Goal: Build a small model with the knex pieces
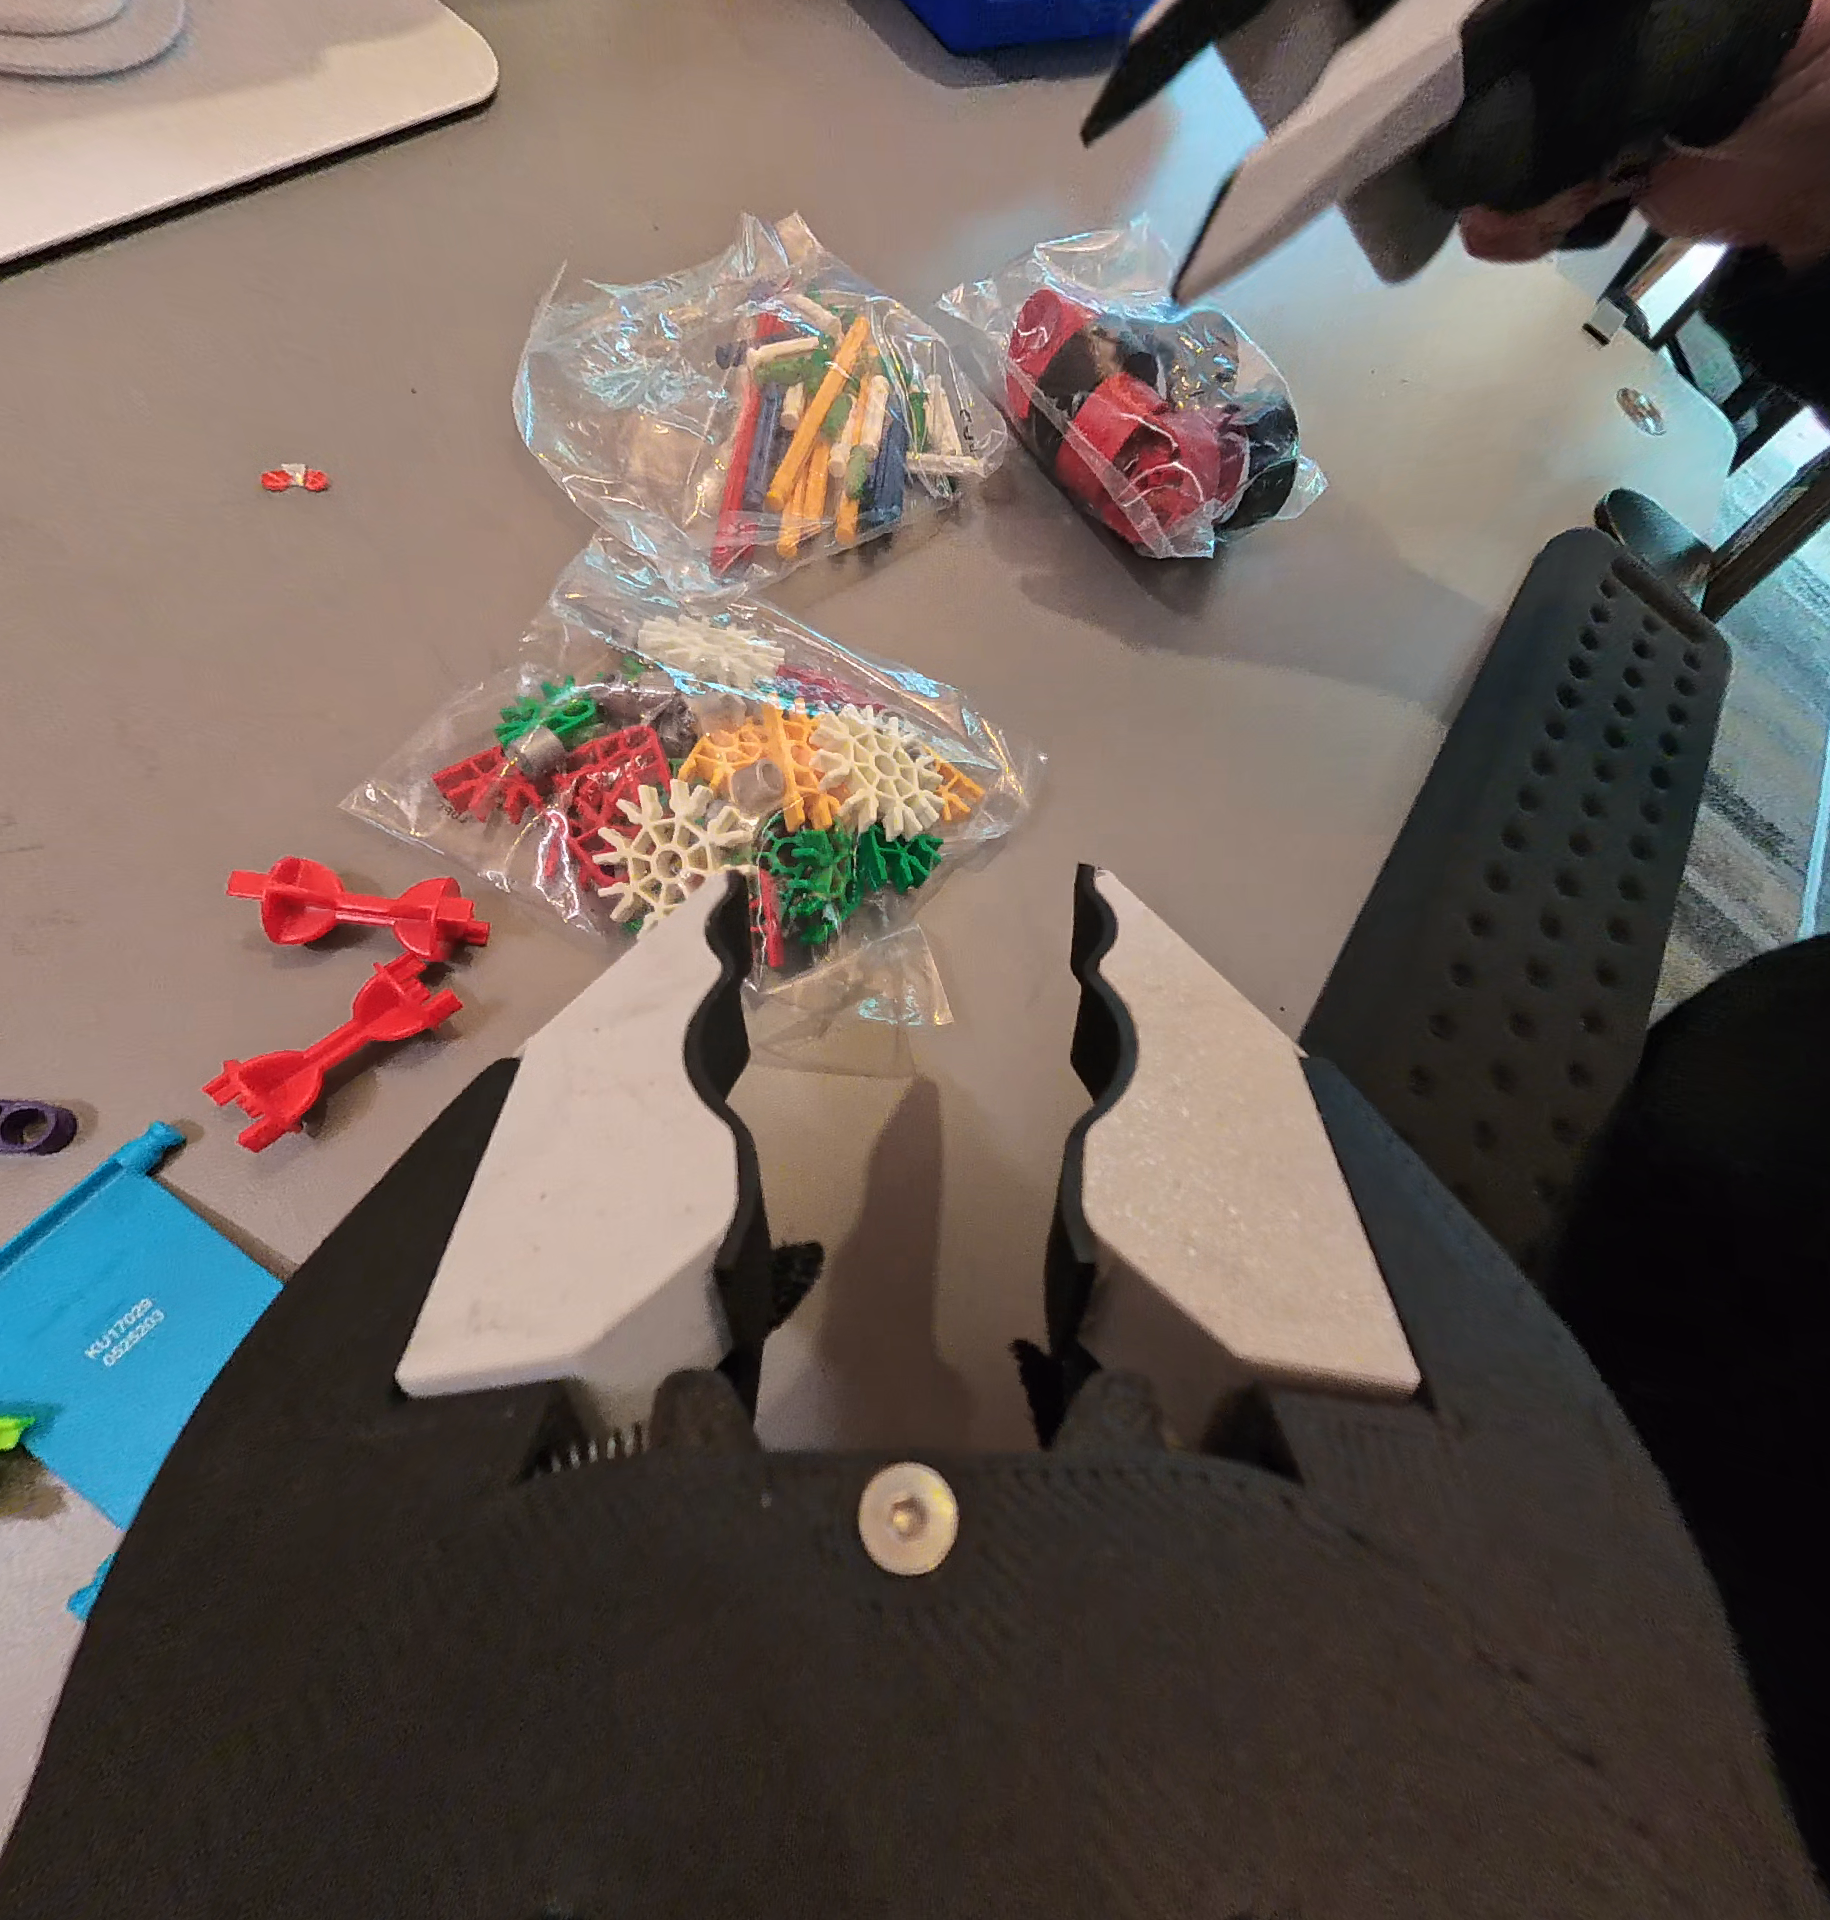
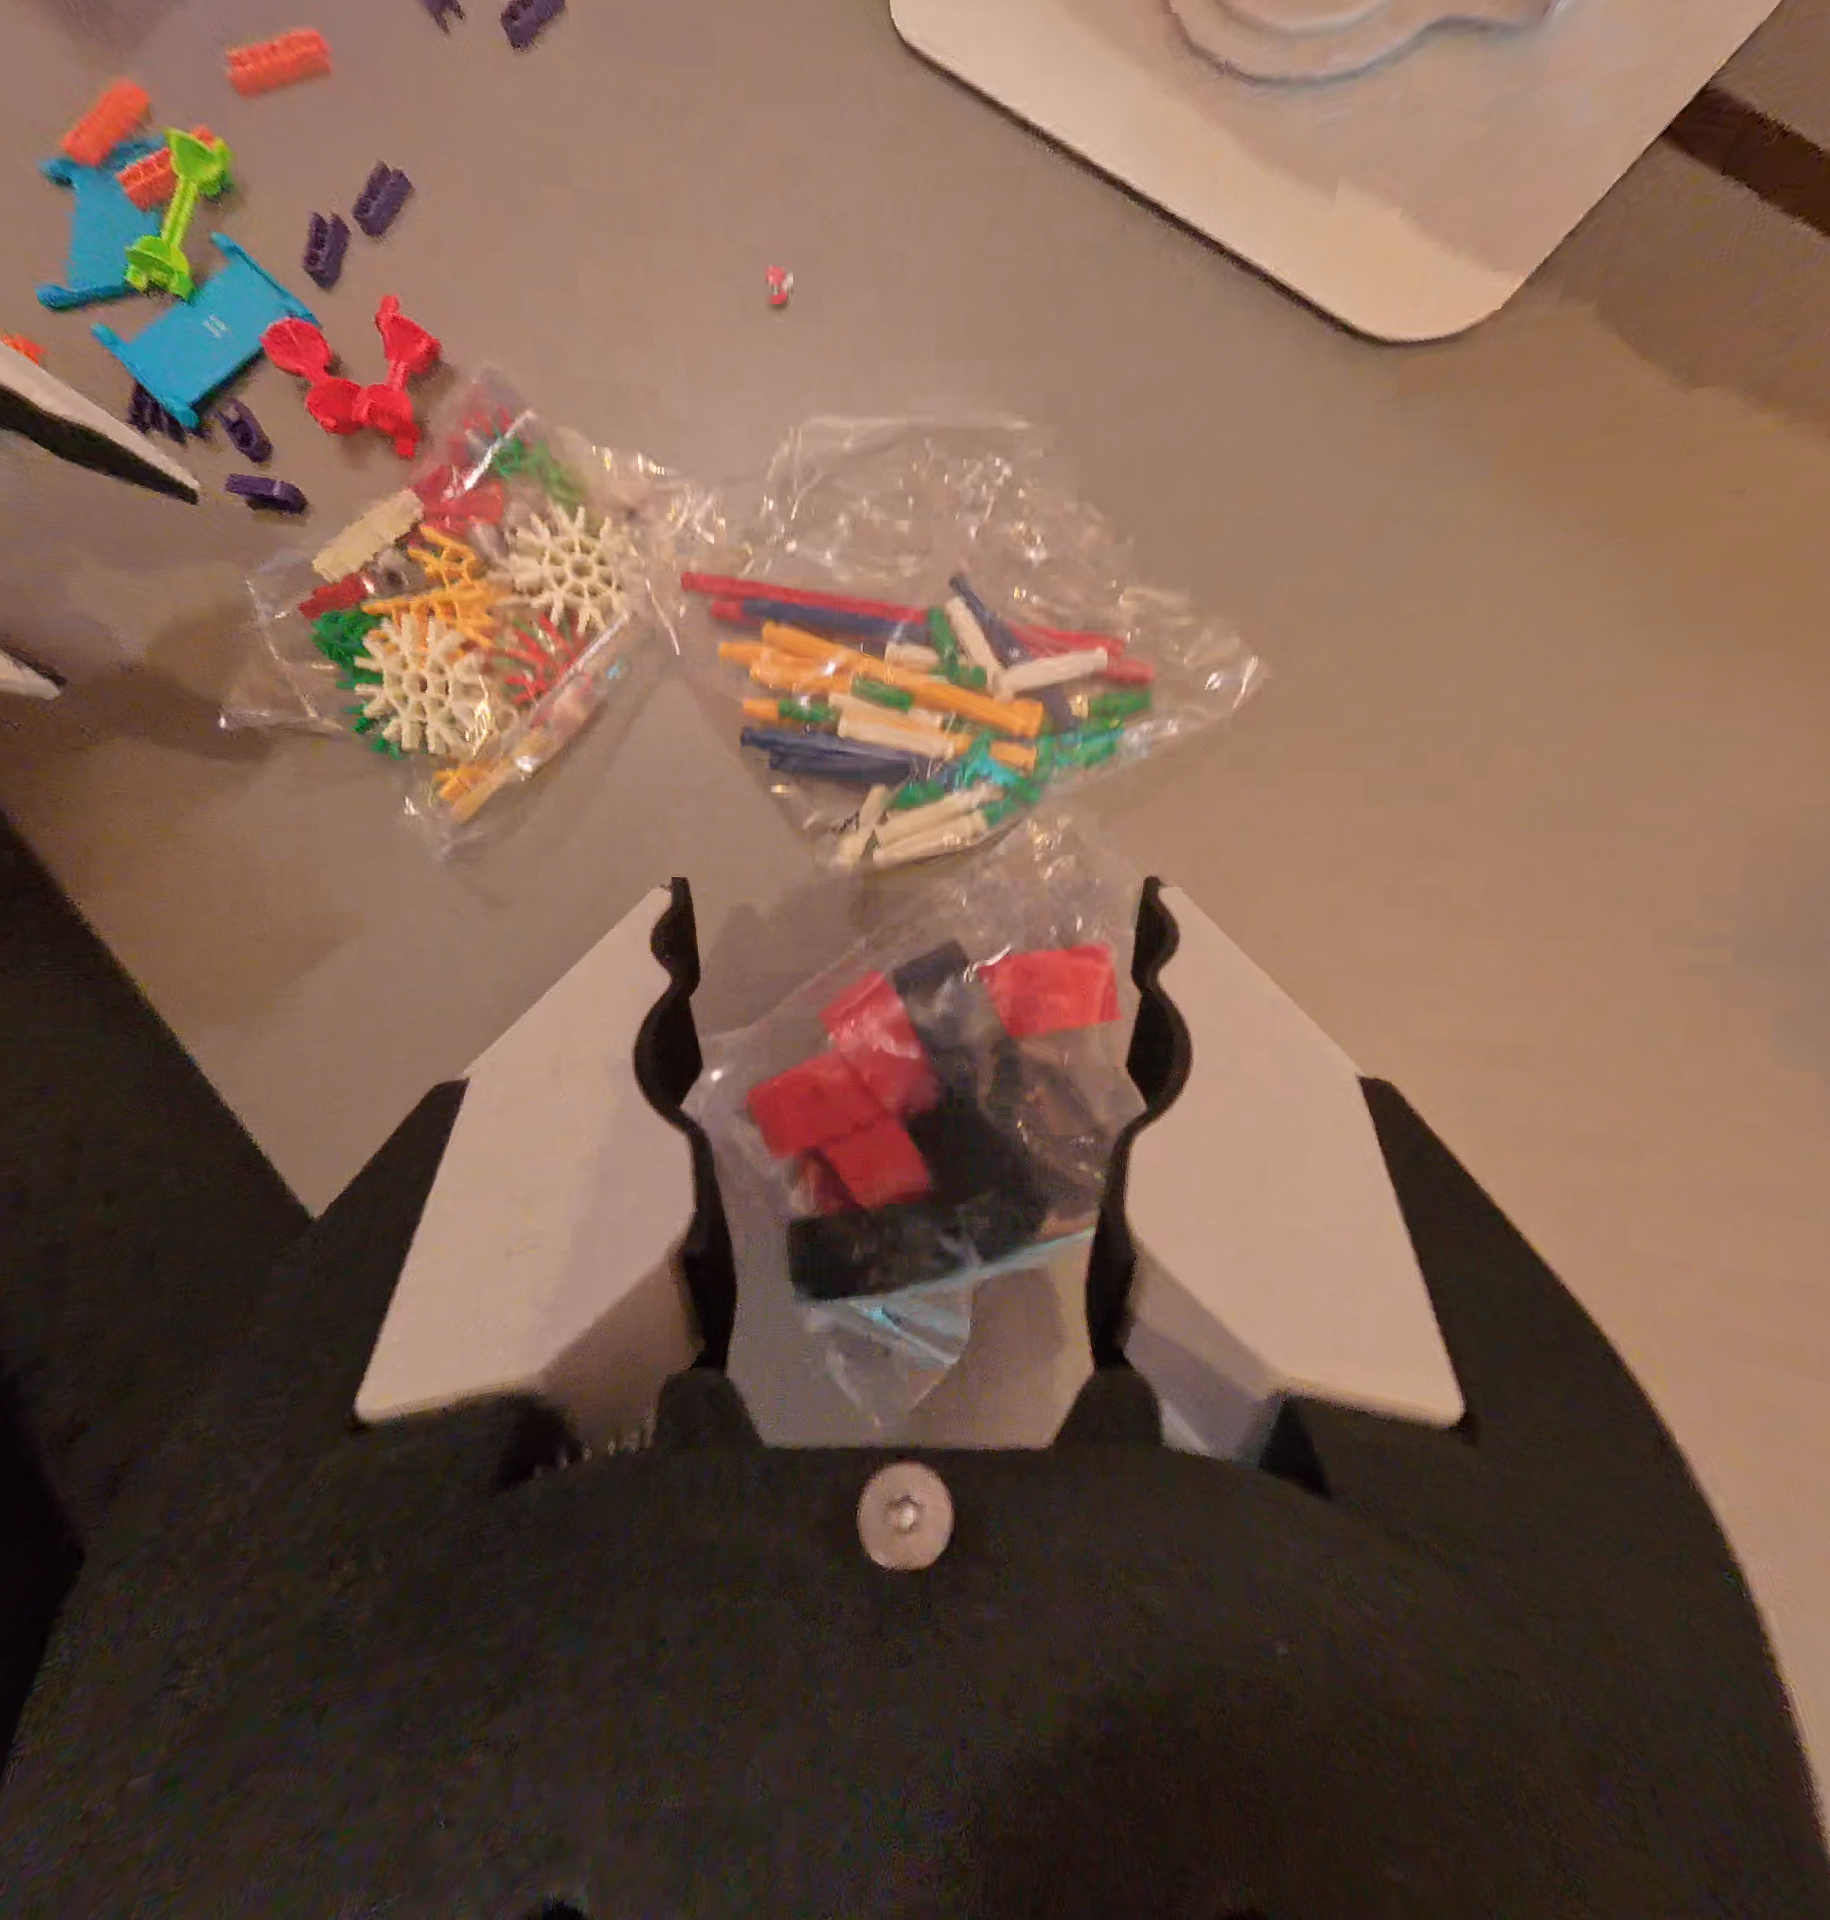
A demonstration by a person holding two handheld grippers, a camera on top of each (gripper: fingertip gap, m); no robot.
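While the loose red connectors [image 1: 345, 982] lie far left on the bench [image 1: 163, 675], the left claw [image 1: 906, 904] hangs released at the snowflake-piece bag's [image 1: 703, 790] near edge, the rod bag [image 1: 786, 416] mid, and the right claw [image 2: 913, 914], spread and empty, straddles the red-and-black parts bag [image 2: 921, 1122].

Right gripper [image 2: 911, 904] fingers spread wide around a clear bag of red and black parts [image 2: 921, 1122]

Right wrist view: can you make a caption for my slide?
Open right gripper hovering over a clear bag of red and black pieces, beside a bag of rods and a bag of snowflake connectors.
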